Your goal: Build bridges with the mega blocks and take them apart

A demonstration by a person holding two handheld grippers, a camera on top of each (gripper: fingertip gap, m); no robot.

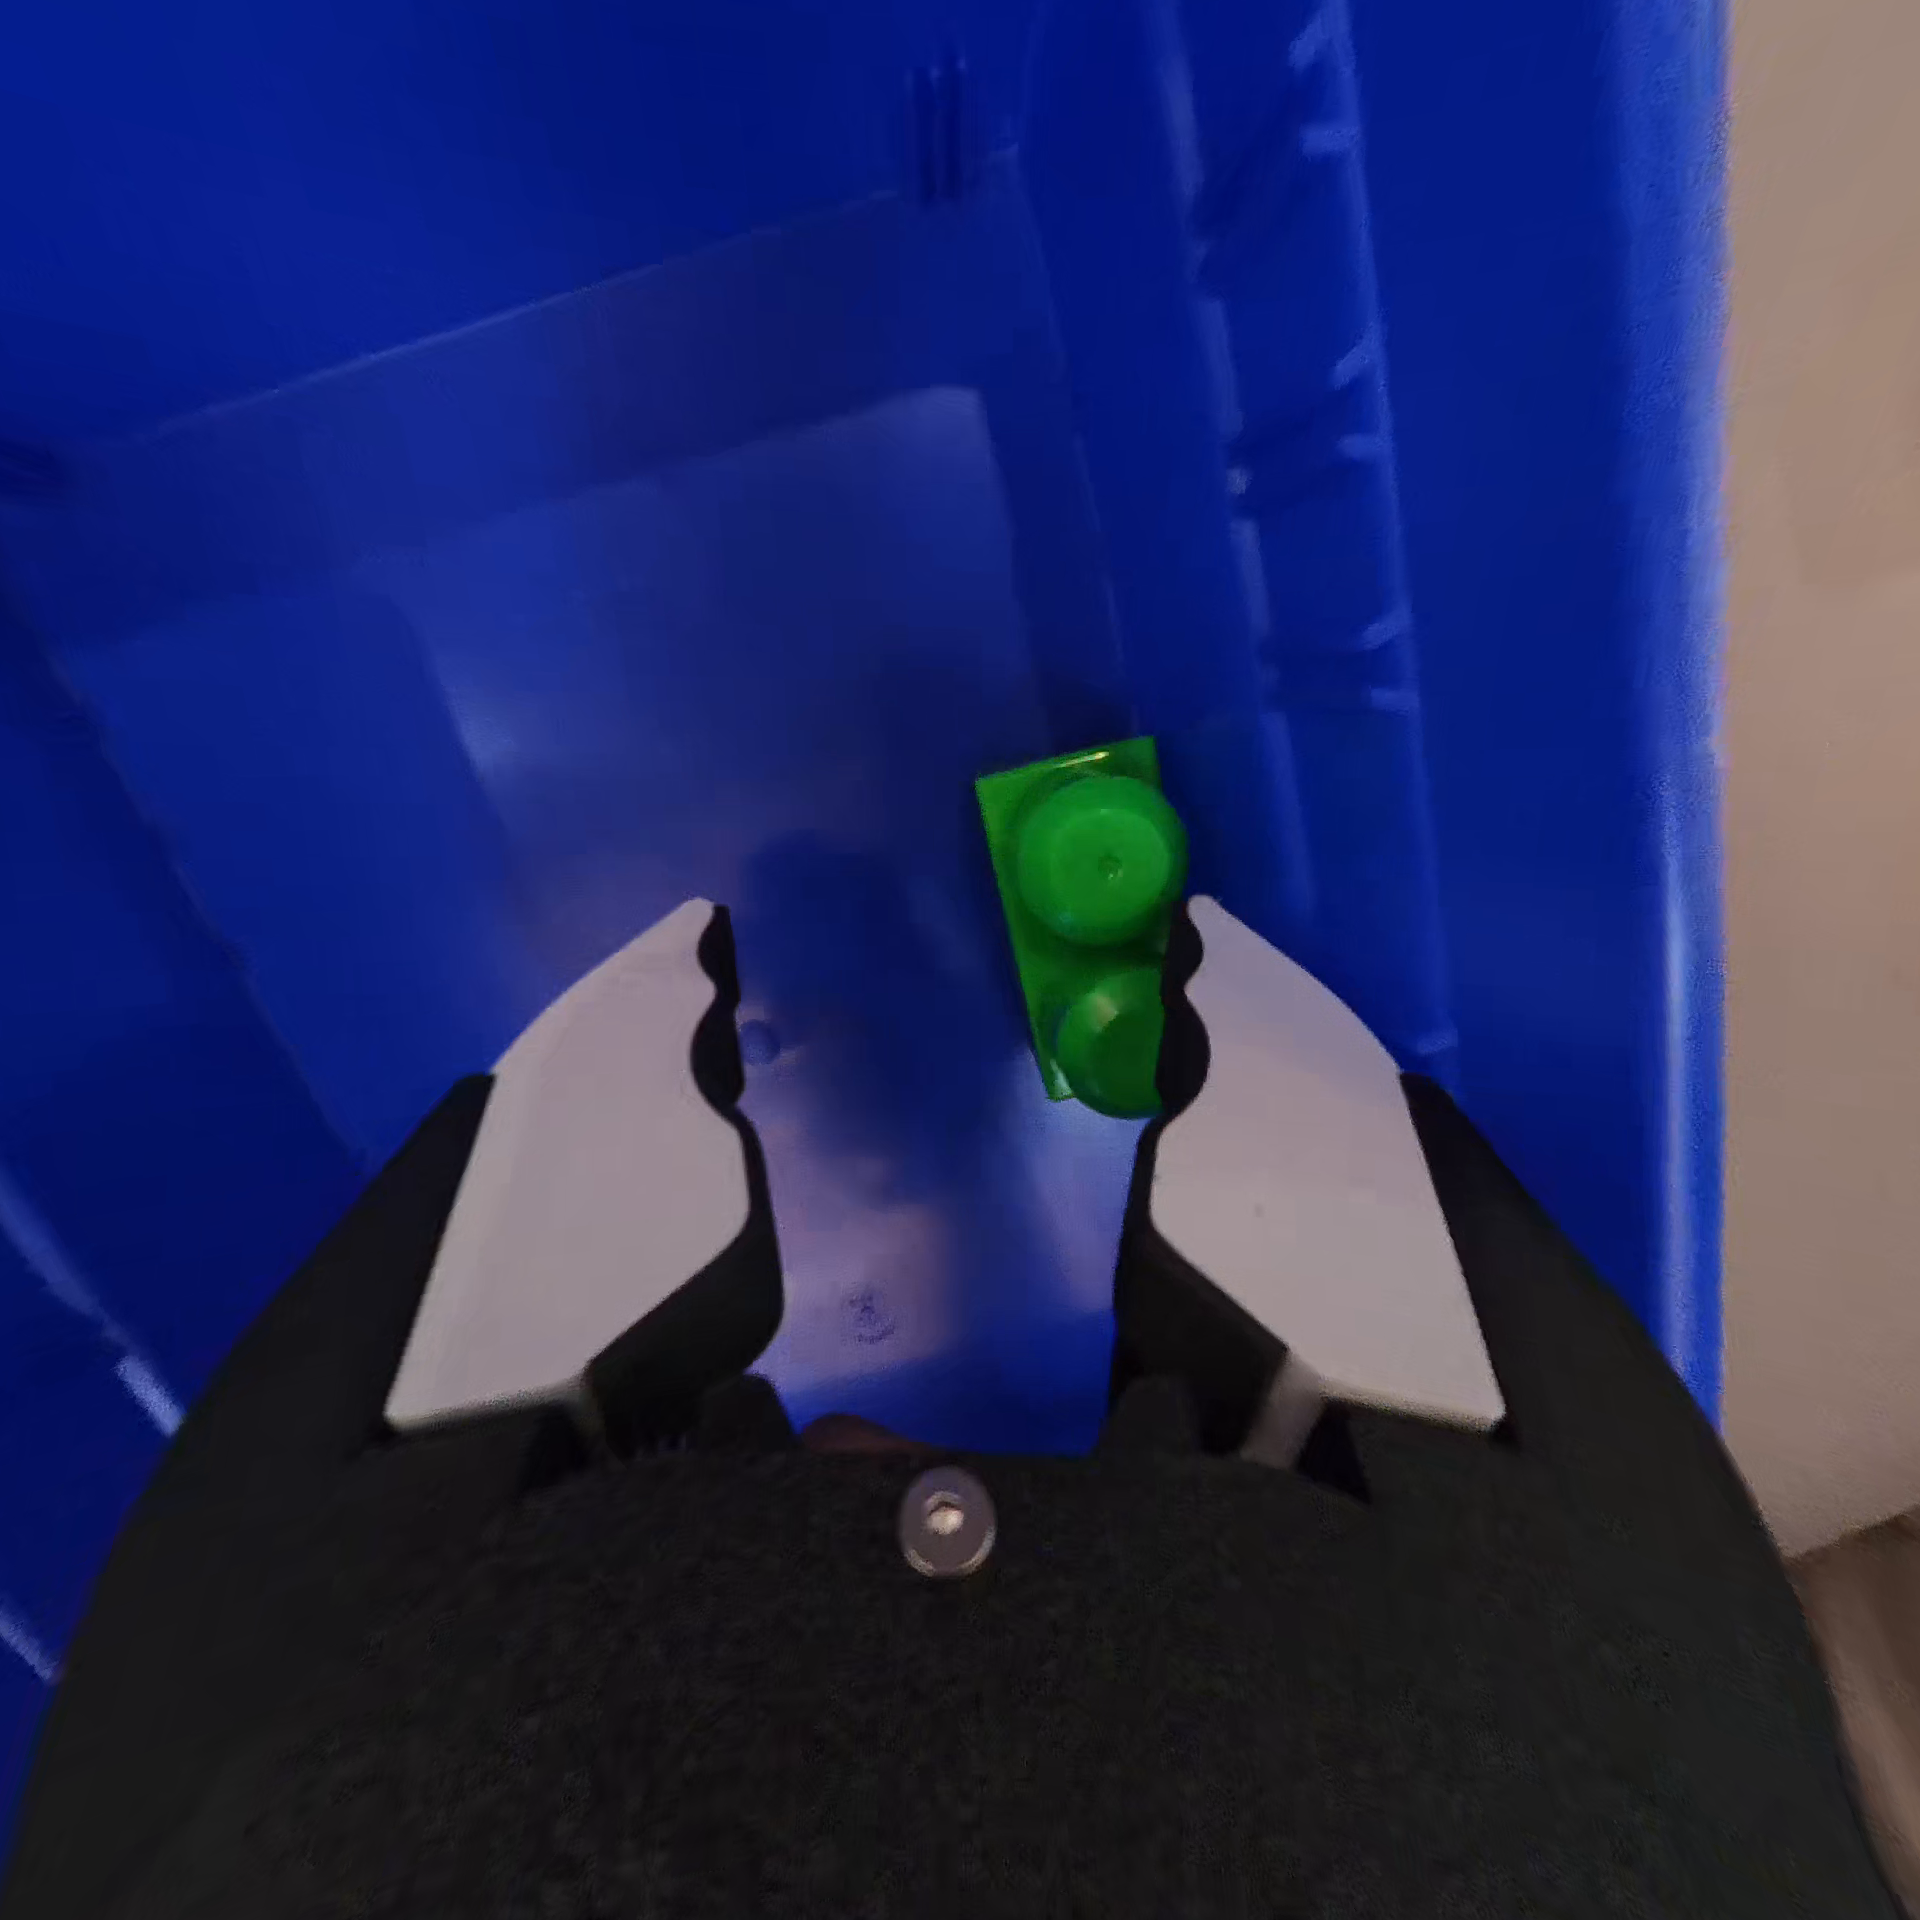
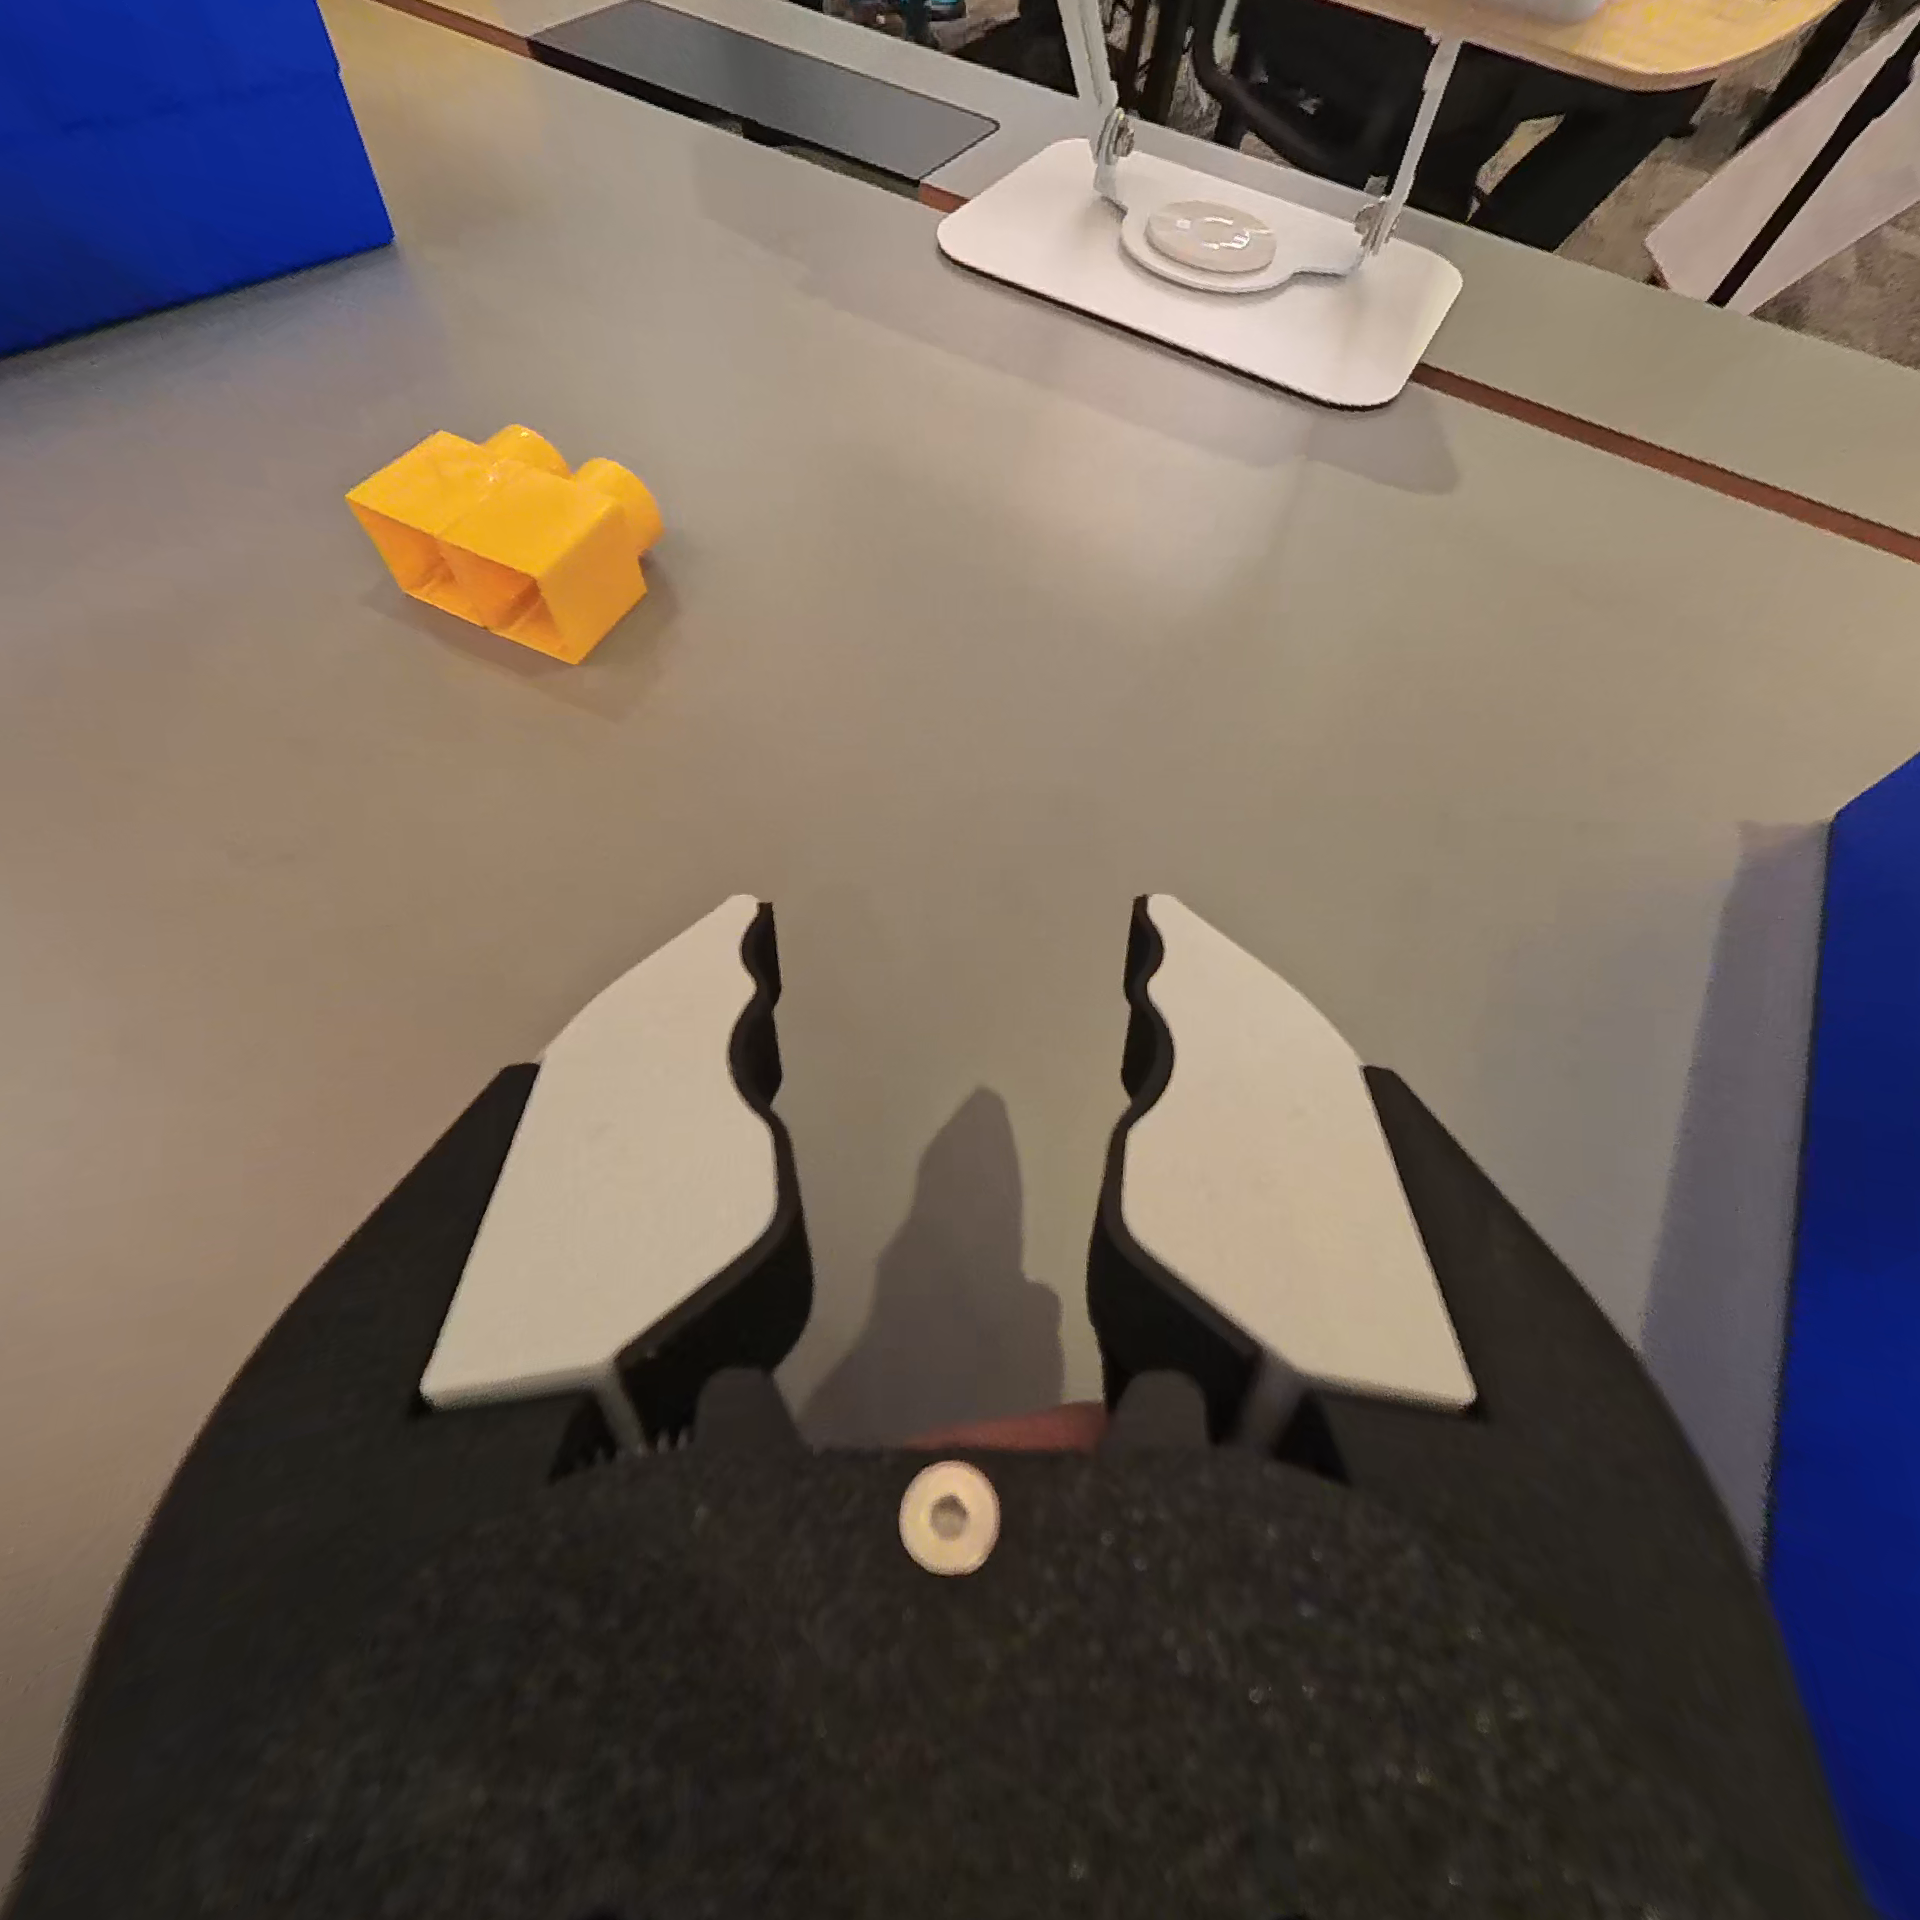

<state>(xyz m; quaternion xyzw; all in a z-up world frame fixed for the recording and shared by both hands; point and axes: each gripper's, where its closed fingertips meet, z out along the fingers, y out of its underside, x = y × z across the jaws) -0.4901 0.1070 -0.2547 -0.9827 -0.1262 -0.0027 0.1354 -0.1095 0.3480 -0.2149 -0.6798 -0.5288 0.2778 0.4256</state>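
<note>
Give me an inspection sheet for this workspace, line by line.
Surface: grey table, bare in the middle.
Job's things: green block in the blue bin, studs up, by its wall; yellow block on its side on the table.
Clutter: white stand; dark panel.
Grippers: left gripper over the bin, jaws open; right gripper over the table, jaws open, empty.
Cables: nothing seen.
Surroundings: another desk behind.
</note>
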